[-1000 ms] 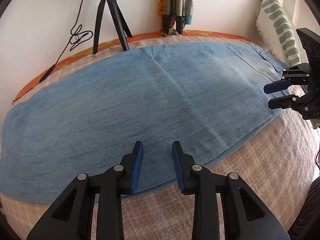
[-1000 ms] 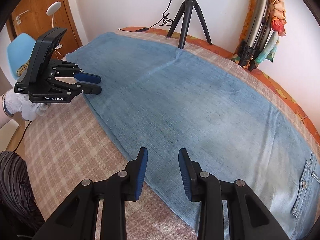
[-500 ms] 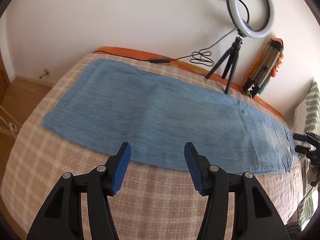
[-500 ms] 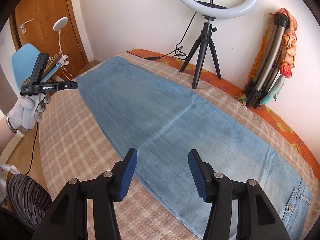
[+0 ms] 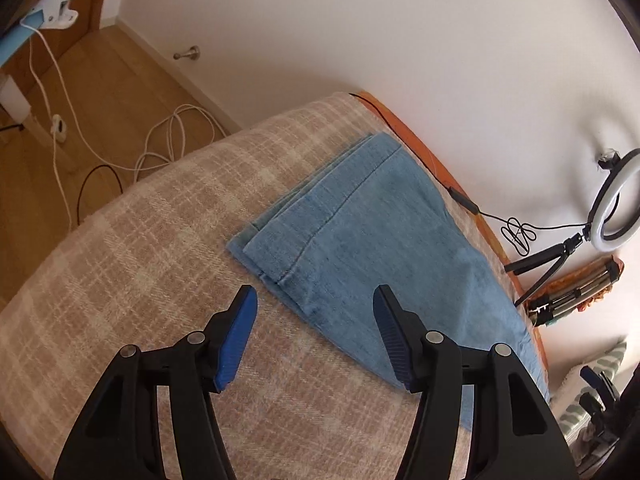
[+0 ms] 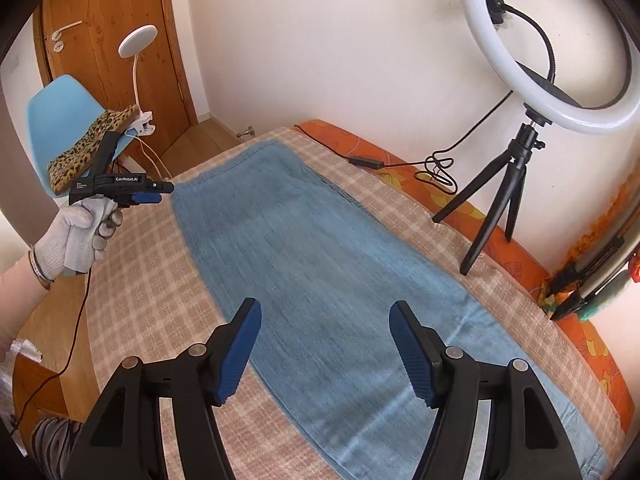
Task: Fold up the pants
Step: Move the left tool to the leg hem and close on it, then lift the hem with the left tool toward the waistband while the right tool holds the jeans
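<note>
Long light-blue denim pants (image 6: 320, 280) lying flat, legs stacked, along the beige plaid-covered bed (image 6: 140, 280). Left hand-held gripper (image 5: 314, 336) gaping wide above the hem corner; right hand-held gripper (image 6: 325, 350) equally wide over mid-leg. Best to pinch every hem layer together before carrying it toward the waist.

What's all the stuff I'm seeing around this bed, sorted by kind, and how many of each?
Jeans: 1
Gripper: 2, left gripper, right gripper
Ring light: 1
Blue chair: 1
Clip lamp: 1
Plaid blanket: 1
Total: 7
</note>
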`<state>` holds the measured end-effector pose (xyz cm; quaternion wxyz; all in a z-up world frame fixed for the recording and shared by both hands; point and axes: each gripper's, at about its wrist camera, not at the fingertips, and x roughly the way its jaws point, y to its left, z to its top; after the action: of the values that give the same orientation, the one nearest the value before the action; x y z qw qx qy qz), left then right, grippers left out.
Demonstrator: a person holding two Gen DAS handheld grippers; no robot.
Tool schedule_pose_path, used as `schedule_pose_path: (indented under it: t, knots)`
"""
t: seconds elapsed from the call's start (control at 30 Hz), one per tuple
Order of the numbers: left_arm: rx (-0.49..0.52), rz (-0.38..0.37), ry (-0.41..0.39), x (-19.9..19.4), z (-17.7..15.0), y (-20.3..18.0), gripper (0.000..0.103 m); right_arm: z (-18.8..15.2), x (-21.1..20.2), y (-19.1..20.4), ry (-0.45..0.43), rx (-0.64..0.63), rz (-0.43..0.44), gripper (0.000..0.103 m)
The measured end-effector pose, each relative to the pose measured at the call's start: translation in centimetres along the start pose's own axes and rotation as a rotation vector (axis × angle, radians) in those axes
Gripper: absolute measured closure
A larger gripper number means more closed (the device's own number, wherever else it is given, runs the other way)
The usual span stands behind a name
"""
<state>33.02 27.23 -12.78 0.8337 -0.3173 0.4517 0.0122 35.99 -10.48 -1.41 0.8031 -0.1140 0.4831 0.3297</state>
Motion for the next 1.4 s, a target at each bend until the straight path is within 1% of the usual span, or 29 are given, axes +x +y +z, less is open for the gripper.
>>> schedule_pose_path:
  t: [0.13, 0.27, 0.33, 0.43, 0.47, 0.5, 0.53, 0.57, 0.6, 0.63, 0.7, 0.77, 0.8, 0.87, 0.93, 1.07, 1.23, 1.33, 1.4]
  knots:
    - [-0.034, -0.002, 0.026, 1.4, 0.1, 0.5, 0.043, 1.5, 3.0, 2.1, 0.005, -0.016, 0.032, 0.034]
    - [-0.020, 0.010, -0.002, 1.7, 0.3, 0.3, 0.043, 2.6, 5.6, 3.8, 0.018, -0.032, 0.058, 0.034]
    - [-0.035, 0.018, -0.015, 1.9, 0.5, 0.2, 0.043, 3.1, 6.7, 4.4, 0.023, -0.030, 0.070, 0.034]
    - [-0.098, -0.023, -0.039, 2.2, 0.9, 0.7, 0.044, 4.1, 8.2, 4.6, 0.028, -0.006, 0.082, 0.034]
    - [-0.120, -0.043, -0.046, 2.3, 1.0, 0.9, 0.046, 4.4, 8.7, 4.5, 0.029, 0.006, 0.085, 0.034]
    - [-0.138, -0.051, -0.055, 2.4, 1.1, 1.1, 0.046, 4.8, 9.1, 4.5, 0.029, 0.019, 0.088, 0.034]
    - [-0.150, -0.055, -0.068, 2.4, 1.2, 1.2, 0.051, 5.3, 9.7, 4.4, 0.033, 0.031, 0.093, 0.034]
    - [-0.157, -0.056, -0.077, 2.5, 1.3, 1.2, 0.071, 5.8, 10.3, 4.4, 0.042, 0.045, 0.097, 0.034]
    - [-0.161, -0.053, -0.085, 2.6, 1.3, 1.3, 0.081, 6.3, 10.9, 4.2, 0.049, 0.065, 0.107, 0.034]
    - [-0.159, -0.056, -0.098, 2.6, 1.3, 1.2, 0.085, 6.8, 11.5, 4.1, 0.054, 0.088, 0.119, 0.034]
    - [-0.116, -0.066, -0.132, 2.4, 1.1, 0.4, 0.087, 7.9, 12.4, 3.8, 0.057, 0.128, 0.142, 0.034]
    - [-0.022, -0.058, -0.166, 1.9, 0.8, -1.1, 0.089, 9.2, 13.2, 3.5, 0.057, 0.160, 0.164, 0.034]
    - [0.027, -0.056, -0.186, 1.6, 0.5, -1.9, 0.090, 9.9, 13.7, 3.4, 0.063, 0.174, 0.173, 0.031]
    - [0.122, -0.055, -0.214, 0.9, 0.0, -3.7, 0.090, 11.5, 15.1, 3.4, 0.088, 0.196, 0.191, 0.030]
    - [0.207, -0.072, -0.228, 0.5, -0.7, -5.2, 0.091, 13.2, 16.3, 3.6, 0.093, 0.216, 0.205, 0.030]
    - [0.364, -0.071, -0.243, 0.2, -2.3, -7.9, 0.091, 16.7, 18.8, 4.7, 0.095, 0.232, 0.252, 0.030]
    - [0.466, -0.079, -0.241, 0.1, -3.5, -9.4, 0.091, 19.8, 22.6, 6.9, 0.124, 0.243, 0.279, 0.030]
    - [0.543, -0.046, -0.257, 0.1, -4.3, -10.2, 0.091, 20.9, 24.5, 8.5, 0.158, 0.226, 0.285, 0.030]
    - [0.560, -0.044, -0.263, 0.1, -4.8, -10.3, 0.091, 21.5, 25.6, 9.9, 0.194, 0.192, 0.278, 0.030]
